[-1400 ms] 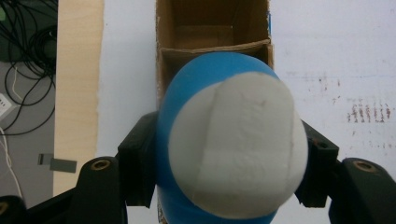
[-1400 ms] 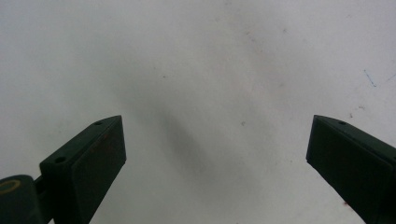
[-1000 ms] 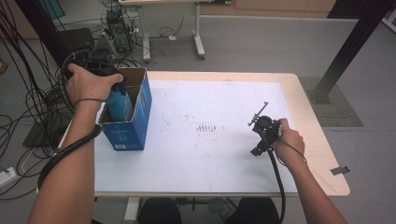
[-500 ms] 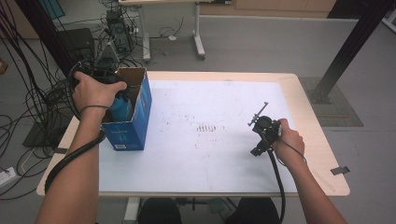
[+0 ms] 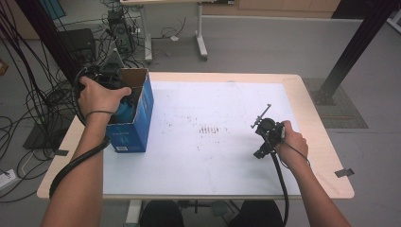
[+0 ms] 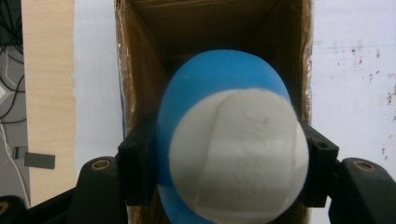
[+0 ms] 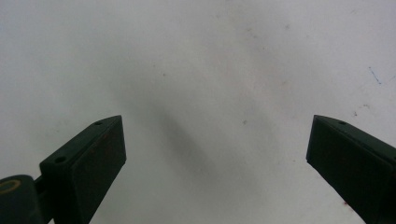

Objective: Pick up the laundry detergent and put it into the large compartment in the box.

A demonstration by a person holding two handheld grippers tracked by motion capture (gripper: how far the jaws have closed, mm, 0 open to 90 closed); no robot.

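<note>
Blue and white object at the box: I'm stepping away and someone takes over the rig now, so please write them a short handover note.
Left gripper: shut on the blue and white object, held in the open top of the blue cardboard box at the table's left edge.
Right gripper: open, holding nothing, over the bare white table mat on the right side.
Done: object gripped and brought into the box's mouth.
Left: probably lower it, release, then withdraw the left gripper. How deep it sits cannot be told.
</note>
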